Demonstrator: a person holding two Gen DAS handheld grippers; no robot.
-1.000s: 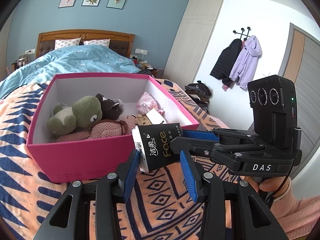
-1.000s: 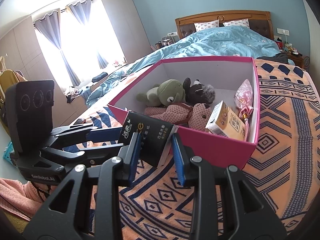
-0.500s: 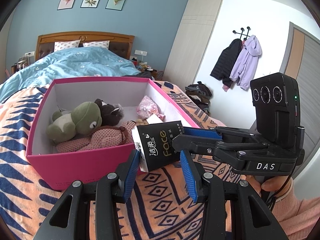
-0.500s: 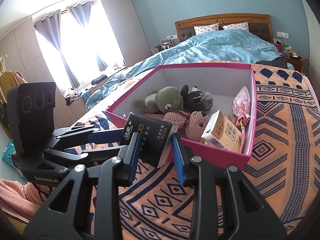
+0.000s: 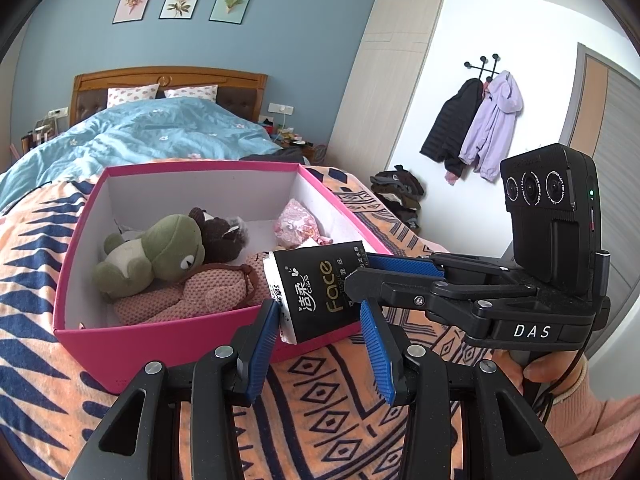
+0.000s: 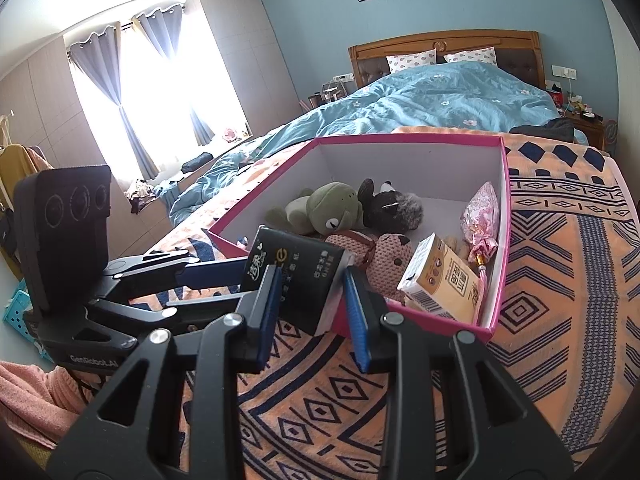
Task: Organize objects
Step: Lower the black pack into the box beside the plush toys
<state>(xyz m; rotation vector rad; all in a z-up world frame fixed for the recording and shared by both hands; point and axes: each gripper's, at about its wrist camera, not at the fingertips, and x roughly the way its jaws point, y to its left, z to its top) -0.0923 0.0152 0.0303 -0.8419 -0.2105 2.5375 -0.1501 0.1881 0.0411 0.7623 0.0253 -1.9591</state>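
Note:
A black tissue pack (image 5: 320, 288) marked "Face" hangs in the air at the near rim of a pink box (image 5: 168, 340). Both grippers meet at it. My right gripper (image 6: 310, 292) is shut on the pack (image 6: 298, 272); its fingers (image 5: 400, 266) clamp the pack's right end in the left wrist view. My left gripper (image 5: 320, 326) stands around the pack's left end with jaws wider than the pack, one pad touching. The box (image 6: 496, 280) holds a green plush frog (image 5: 160, 252), a dark plush (image 5: 222, 236), a pink knitted plush (image 5: 188, 292), a pink pouch (image 5: 296, 226) and a yellow carton (image 6: 440, 284).
The box sits on an orange and navy patterned blanket (image 5: 340, 420) on a bed with a blue duvet (image 5: 140, 136). Jackets (image 5: 476, 120) hang on the right wall, with clothes piled on the floor below. A window with curtains (image 6: 132, 92) is on the left in the right wrist view.
Both grippers and the tissue pack have risen a little and moved toward the box, so the pack now overlaps the box's near rim. The grips look unchanged.

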